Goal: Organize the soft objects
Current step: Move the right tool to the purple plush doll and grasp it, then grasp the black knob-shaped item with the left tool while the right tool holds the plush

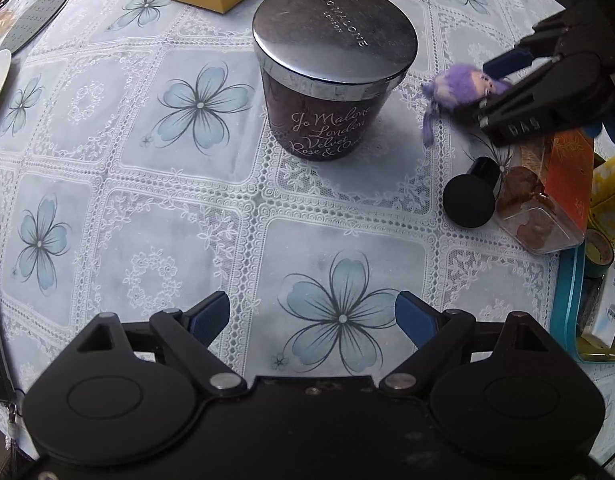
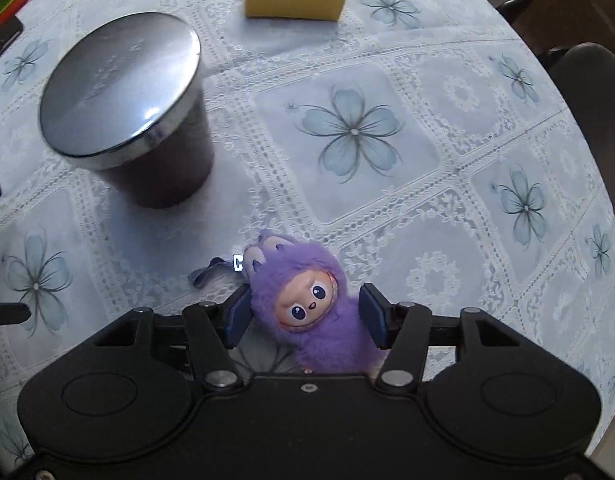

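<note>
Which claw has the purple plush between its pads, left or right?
The right claw: the purple plush sits between its blue pads. The left claw is open over bare tablecloth, nothing between its pads.

Our round table and its surroundings

We see a lace tablecloth (image 2: pixel 447 208) with blue flowers, daylight glare, and dark chairs (image 2: pixel 587 92) beside the table.

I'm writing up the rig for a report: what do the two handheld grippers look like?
Both are matte black plastic. The left gripper and right gripper each have round side discs, silver pivot pins and scissor-like linkages ending in blue-padded fingers. No cables or sleeves show.
</note>
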Demonstrator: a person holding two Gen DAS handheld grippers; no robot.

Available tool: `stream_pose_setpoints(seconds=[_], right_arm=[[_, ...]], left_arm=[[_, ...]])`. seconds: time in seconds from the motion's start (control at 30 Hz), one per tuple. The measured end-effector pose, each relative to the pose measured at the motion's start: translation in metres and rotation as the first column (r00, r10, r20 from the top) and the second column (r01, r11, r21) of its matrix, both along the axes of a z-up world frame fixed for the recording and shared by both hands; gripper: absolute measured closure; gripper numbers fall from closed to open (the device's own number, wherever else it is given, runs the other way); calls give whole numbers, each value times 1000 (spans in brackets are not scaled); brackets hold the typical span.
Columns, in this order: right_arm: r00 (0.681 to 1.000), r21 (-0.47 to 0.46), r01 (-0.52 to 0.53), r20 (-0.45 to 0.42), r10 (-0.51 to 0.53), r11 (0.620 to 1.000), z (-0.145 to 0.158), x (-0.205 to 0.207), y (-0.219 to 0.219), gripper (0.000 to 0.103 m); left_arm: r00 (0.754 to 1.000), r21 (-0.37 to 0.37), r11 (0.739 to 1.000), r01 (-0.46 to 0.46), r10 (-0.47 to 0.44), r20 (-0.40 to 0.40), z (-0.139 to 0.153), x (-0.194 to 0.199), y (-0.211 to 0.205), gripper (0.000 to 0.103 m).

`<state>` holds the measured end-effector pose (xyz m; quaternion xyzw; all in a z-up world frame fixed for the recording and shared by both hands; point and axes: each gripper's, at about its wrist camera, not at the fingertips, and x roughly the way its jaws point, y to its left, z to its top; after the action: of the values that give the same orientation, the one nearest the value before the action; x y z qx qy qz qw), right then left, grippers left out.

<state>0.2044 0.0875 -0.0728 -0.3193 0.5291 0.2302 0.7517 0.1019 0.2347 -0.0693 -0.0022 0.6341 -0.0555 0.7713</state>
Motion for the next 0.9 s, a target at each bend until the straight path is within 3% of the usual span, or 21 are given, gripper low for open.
stream_pose_setpoints(seconds=[0.13,0.27,0.33,0.47,0.57,0.67,0.8,0.9], right_arm=[[994,36,106,-6,-106,994,-4,19,-15,49],[994,71,113,-7,-113,991,-5,20,-24,48],[993,109,118,-32,-115,987,-4,22,-28,58],[981,151,190,-1,-192,970,6,22,-36,59],[961,232,255,48,-273,939,28,17,-47,59],[935,312,299,91,-342,902,53,6,-60,59],[893,404,360,112,-436,841,81,-17,-81,59],[854,465,398,127,-504,791,95,-41,-97,59]], left_arm=[[1000,3,1000,12,-12,1,-2,5,-4,14],[1000,4,1000,28,-28,10,0,7,-7,14],[999,6,999,38,-38,14,2,8,-11,14],[998,9,999,53,-53,34,4,12,-20,14],[998,-6,999,31,-31,47,9,19,-27,14],[999,-66,997,-48,50,22,13,31,-31,14],[983,-157,970,-185,180,-46,16,45,-40,14],[971,-151,959,-238,236,-33,20,57,-57,14]])
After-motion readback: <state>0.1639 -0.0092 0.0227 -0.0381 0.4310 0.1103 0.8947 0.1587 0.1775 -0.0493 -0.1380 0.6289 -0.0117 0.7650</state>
